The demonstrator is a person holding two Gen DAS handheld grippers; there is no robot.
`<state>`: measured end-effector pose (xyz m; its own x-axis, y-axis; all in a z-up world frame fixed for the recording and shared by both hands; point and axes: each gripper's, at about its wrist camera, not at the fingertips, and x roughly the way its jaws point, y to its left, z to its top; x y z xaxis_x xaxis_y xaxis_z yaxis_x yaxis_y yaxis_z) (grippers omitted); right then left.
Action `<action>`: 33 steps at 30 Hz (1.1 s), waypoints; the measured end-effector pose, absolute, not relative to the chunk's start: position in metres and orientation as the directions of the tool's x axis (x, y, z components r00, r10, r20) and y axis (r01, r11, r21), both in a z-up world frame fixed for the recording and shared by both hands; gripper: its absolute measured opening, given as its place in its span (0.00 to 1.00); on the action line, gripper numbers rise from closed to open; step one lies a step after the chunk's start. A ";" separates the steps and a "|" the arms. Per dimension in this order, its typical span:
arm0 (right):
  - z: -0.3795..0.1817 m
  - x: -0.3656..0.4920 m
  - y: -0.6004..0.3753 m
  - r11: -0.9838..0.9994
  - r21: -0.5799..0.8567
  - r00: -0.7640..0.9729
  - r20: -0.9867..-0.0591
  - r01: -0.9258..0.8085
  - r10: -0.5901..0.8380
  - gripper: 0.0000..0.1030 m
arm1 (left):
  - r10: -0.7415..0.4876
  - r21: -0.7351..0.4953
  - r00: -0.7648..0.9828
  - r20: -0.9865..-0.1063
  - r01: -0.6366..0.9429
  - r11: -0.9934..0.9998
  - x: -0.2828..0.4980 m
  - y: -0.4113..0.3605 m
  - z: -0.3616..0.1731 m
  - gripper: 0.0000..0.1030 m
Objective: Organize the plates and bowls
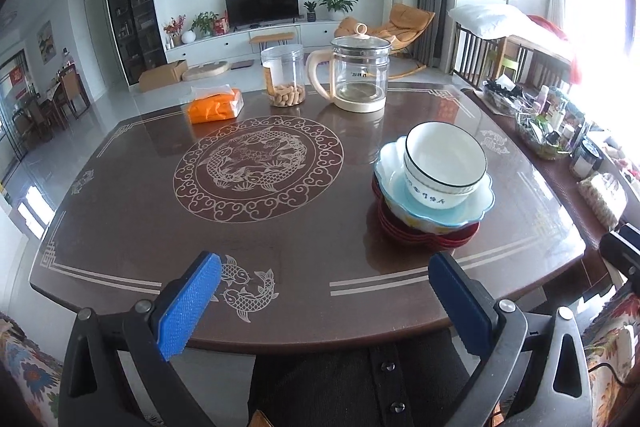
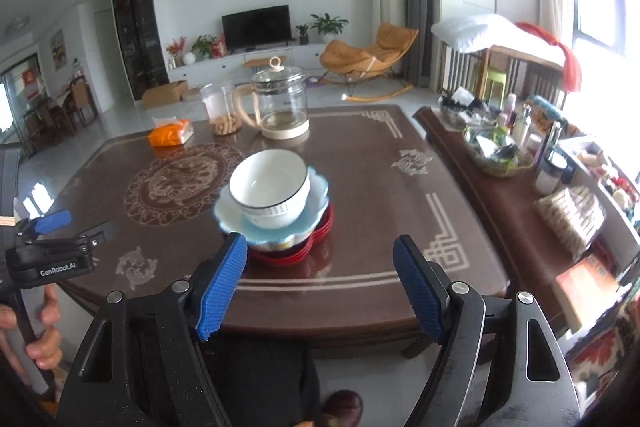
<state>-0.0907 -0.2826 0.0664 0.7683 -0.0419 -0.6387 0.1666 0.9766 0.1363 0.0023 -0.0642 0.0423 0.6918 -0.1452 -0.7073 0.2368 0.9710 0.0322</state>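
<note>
White bowl nests in scalloped blue bowl; both tongs gape empty.

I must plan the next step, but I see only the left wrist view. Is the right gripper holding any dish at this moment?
Observer: No. The right gripper is open and nothing is between its pads. The stack stands on the table beyond its fingertips.
Operator: Thank you. Can you see who carries my left gripper?
Observer: Yes. In the right wrist view, at the left edge, a hand grips the handle below the left gripper.
</note>
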 end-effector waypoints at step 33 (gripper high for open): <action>0.050 -0.107 -0.242 0.974 0.098 0.719 -0.691 0.202 -0.080 0.77 | -0.095 0.058 0.652 -0.752 0.210 0.976 -0.008 -0.070 0.033 1.00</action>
